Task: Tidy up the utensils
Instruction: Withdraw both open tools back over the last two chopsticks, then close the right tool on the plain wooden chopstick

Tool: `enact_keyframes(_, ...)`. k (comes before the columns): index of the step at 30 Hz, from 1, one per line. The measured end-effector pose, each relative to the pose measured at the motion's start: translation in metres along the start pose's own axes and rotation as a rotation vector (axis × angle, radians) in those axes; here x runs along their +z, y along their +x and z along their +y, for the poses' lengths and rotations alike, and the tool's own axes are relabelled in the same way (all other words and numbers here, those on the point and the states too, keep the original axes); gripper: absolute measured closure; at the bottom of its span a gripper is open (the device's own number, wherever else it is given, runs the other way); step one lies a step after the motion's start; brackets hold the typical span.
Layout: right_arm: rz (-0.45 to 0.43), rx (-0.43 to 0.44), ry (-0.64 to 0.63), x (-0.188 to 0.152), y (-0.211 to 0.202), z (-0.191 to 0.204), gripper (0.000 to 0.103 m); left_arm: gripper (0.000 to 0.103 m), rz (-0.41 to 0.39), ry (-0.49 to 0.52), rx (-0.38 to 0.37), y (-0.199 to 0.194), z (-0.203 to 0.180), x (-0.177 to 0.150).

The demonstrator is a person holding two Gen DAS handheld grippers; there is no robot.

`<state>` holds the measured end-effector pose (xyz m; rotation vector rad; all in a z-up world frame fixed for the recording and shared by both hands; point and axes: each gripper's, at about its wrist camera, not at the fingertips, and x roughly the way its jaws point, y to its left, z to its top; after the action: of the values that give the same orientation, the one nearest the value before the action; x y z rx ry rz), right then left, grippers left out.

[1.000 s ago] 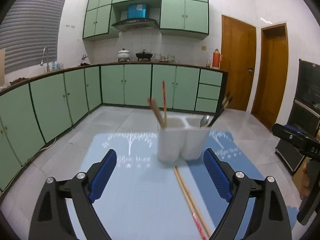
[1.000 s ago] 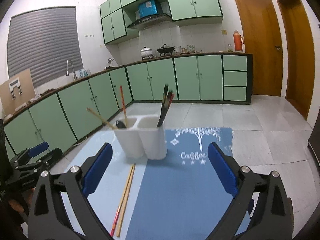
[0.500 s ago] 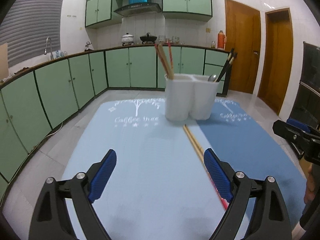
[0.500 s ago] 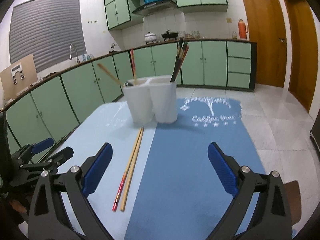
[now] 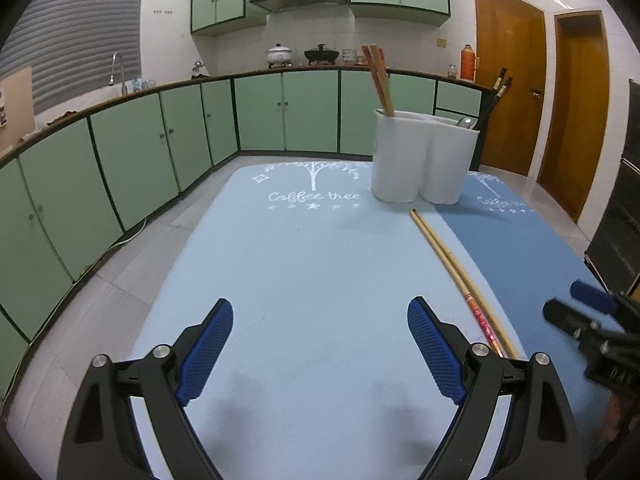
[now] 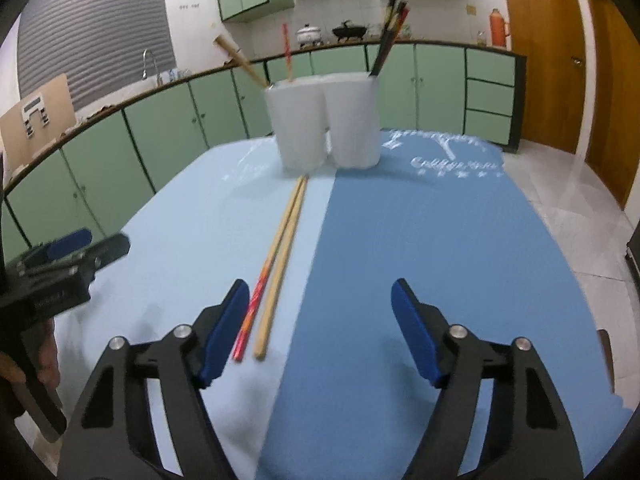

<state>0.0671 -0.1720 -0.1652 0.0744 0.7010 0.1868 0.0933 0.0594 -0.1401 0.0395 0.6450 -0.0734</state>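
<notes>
Both grippers — left (image 5: 320,344), right (image 6: 318,324) — spread wide, empty. Loose chopsticks (image 6: 280,256) best pinched together mid-shaft, then dropped into white holder (image 6: 324,124).

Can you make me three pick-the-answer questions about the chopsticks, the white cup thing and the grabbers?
1. Where are the loose chopsticks?
A. Inside the holder
B. Lying on the mat in front of the holder
C. On the floor

2. How many chopsticks lie loose on the mat?
A. One
B. Two
C. Four

3. How is the right gripper now?
A. Open and holding nothing
B. Shut on a chopstick
C. Shut on a spoon

Answers:
1 B, the pair lies flat on the light blue mat, running from near the white holder toward the camera.
2 B, two sticks lie side by side, one plain and one with a red end.
3 A, its blue pads stand wide apart with only mat between them; the left gripper is open too.
</notes>
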Motion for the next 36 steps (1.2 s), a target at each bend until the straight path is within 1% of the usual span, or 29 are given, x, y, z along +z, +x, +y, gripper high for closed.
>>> enact_keyframes(1,0.007,0.003,-0.006,-0.003,0.001,0.004,0.035,0.016,0.002,-0.001,0.002,0.000,0.001,-0.001)
enact_keyframes(4,0.031,0.004,-0.030,-0.011,0.004,0.015,0.043,0.016,0.011,-0.008,0.005,0.002,0.005,-0.001)
enact_keyframes(6,0.045,-0.006,-0.045,-0.015,0.007,0.021,0.050,0.016,0.015,-0.012,0.005,0.003,0.005,-0.003)
enact_keyframes(9,0.059,-0.023,-0.056,-0.017,0.010,0.024,0.057,0.016,0.018,-0.016,0.003,0.004,0.006,-0.004)
enact_keyframes(17,0.112,-0.018,-0.086,-0.019,0.018,0.029,0.070,0.016,0.017,-0.026,-0.012,0.006,0.006,-0.005)
enact_keyframes(25,0.126,-0.038,-0.098,-0.018,0.021,0.033,0.072,0.016,0.016,-0.036,-0.020,0.007,0.006,-0.006)
enact_keyframes(28,0.126,-0.054,-0.130,-0.019,0.022,0.040,0.080,0.016,0.016,-0.038,-0.020,0.006,0.005,-0.007)
enact_keyframes(30,0.125,-0.050,-0.143,-0.019,0.022,0.042,0.089,0.016,0.014,-0.040,-0.019,0.006,0.005,-0.007)
enact_keyframes(32,0.123,-0.054,-0.148,-0.020,0.022,0.043,0.096,0.016,0.013,-0.043,-0.020,0.005,0.005,-0.007)
enact_keyframes(36,0.123,-0.033,-0.106,-0.018,0.021,0.035,0.097,0.016,0.010,-0.036,-0.021,0.002,0.002,-0.007)
